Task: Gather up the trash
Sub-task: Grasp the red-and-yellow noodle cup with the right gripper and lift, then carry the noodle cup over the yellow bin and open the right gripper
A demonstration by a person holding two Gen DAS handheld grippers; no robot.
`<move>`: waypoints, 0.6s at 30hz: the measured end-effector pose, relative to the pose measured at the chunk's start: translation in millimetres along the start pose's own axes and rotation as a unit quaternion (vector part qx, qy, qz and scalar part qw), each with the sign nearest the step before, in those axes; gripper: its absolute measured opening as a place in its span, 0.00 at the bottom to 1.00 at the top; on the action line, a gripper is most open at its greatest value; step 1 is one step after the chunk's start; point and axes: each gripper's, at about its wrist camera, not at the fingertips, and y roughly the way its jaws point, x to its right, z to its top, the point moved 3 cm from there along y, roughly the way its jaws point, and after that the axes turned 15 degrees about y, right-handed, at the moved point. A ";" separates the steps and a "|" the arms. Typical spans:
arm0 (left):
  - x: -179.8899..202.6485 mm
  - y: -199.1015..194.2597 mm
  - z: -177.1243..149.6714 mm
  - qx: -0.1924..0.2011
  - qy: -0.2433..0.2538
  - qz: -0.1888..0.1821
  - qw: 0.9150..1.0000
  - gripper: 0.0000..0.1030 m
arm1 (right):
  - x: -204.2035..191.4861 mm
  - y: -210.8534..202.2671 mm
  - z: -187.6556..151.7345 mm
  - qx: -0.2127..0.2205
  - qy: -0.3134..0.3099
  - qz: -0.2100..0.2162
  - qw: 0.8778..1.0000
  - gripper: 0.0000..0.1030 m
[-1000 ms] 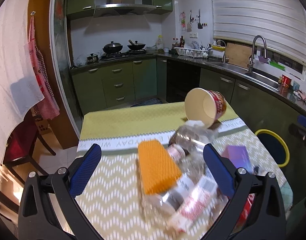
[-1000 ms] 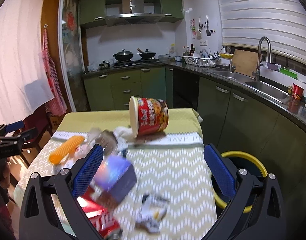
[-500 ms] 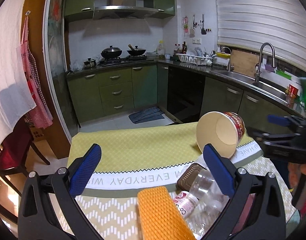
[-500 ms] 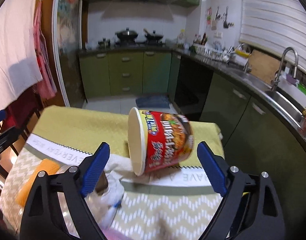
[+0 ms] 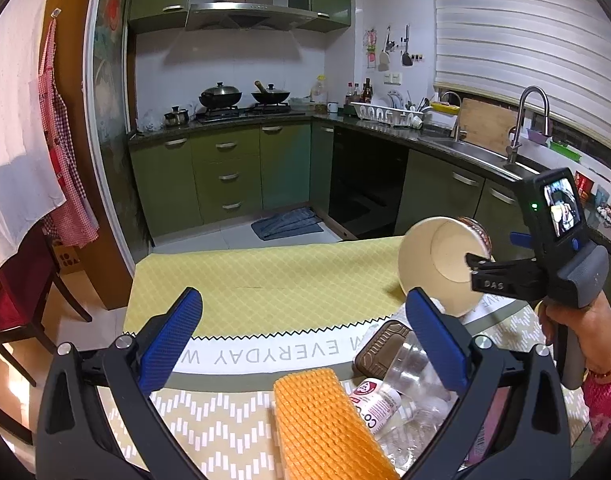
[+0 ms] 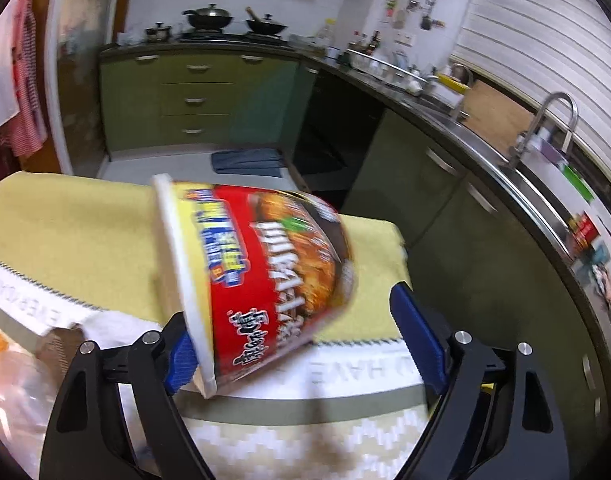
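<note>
Red and yellow print marks the noodle cup (image 6: 265, 276), which is seen lying on its side on the tablecloth (image 6: 77, 240), its open mouth turned away from the sink (image 6: 517, 168). The right gripper (image 6: 301, 344) is brought around the cup, and its jaws are closing with the cup between them: one blue pad sits at the white rim, while the other pad, on the sink side of the cup, is parted from the base by a clear gap, so nothing is gripped yet. Motion blur spoils this view, so contact at the rim pad cannot be fully confirmed.

For a clean pick, the pads are best centred along the cup's wall rather than on the thin rim, which would probably buckle. A thin empty cup calls for light pressure, and the closing is best finished before any lift.

The left gripper (image 5: 301, 340) is held wide open and empty, just short of the cup. Below it an orange foam sleeve (image 5: 325, 420) and a crushed clear bottle (image 5: 405, 384) are seen beside the cup, with a brown tray (image 5: 379, 346) touching the bottle.

Beyond the cup, the cloth is laid plain yellow to the table's far edge; on the near side a white lettered band and a zigzag pattern are shown. Further off, green cabinets (image 5: 225, 176) are ranged under a dark counter, woks (image 5: 221, 96) are left on the hob, and a steel tap (image 5: 525, 120) is set above the sink, under a white blind (image 5: 525, 40).
</note>
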 end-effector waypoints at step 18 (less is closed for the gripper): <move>10.1 3.6 -2.6 -0.007 0.011 -0.007 1.000 0.94 | 54.2 34.7 -1.2 -0.077 0.071 0.084 0.991 0.03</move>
